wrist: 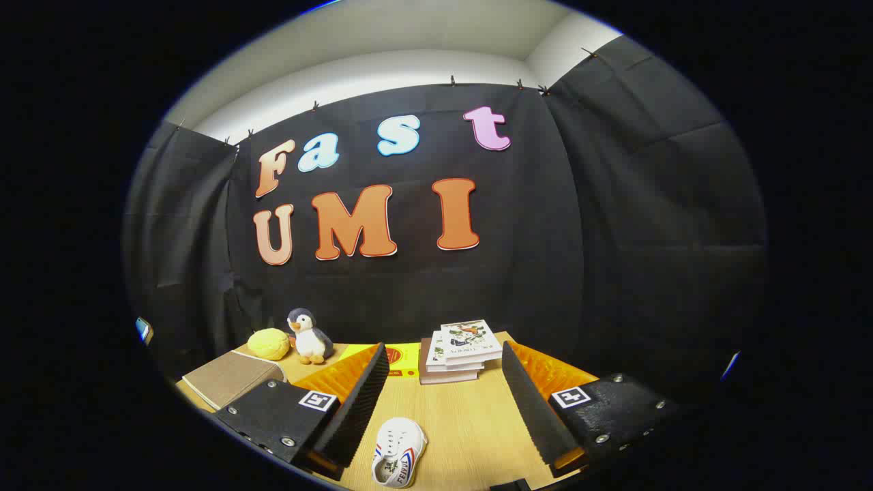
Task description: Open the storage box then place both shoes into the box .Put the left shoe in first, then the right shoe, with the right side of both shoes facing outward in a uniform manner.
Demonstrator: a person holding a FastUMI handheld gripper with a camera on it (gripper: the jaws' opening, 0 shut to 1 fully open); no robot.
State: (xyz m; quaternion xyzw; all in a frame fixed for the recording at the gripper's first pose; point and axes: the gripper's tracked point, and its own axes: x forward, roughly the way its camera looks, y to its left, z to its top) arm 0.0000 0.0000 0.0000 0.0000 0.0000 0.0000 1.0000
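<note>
Tongs (443, 402) spread wide, gripping nothing, hovering over the table (470, 423). One white shoe (397, 460) lies low between the fingers, nearer the left one. Beyond them, stacked books (460, 351); past the left finger, a penguin plush (308, 335).

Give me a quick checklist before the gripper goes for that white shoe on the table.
1. Gripper open: ok, fingers spread wide with nothing between them.
2. Shoe within the finger gap: ok, it lies on the table between the fingers, close to the left finger.
3. Path to the shoe free: ok, the books sit beyond the fingertips.
4. Which shoe this is, left or right: cannot tell.
5. Second shoe located: cannot tell.
6. Storage box open: cannot tell; a brown box lies flat beside the left finger, near the penguin.
</note>
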